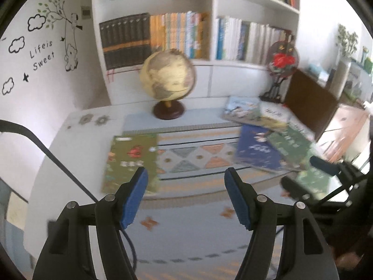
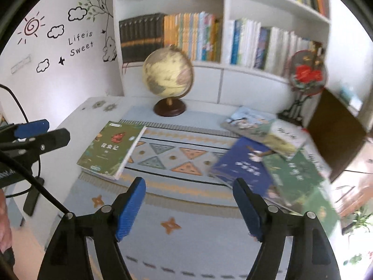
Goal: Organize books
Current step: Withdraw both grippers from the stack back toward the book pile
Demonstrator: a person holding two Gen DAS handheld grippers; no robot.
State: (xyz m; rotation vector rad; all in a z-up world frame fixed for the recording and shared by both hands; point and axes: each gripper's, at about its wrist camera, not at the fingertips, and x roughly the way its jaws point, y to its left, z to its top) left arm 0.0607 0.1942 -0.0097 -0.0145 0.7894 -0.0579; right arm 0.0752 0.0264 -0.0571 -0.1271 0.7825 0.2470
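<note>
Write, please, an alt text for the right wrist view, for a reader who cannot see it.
The right tool is open and empty above a patterned table mat. A green book lies alone at left, and a messy pile of books at right. Behind them stand a globe and a full bookshelf.

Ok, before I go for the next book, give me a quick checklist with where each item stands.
1. Left gripper empty, fingers apart: ok.
2. Right gripper empty, fingers apart: ok.
3. Green book lying flat alone at the left of the mat: ok.
4. Book pile at the right tidy: not ok, the books overlap at angles.
5. Globe clear of the books: ok.
6. Free slot on the shelf: cannot tell, the rows look full and blurred.
</note>
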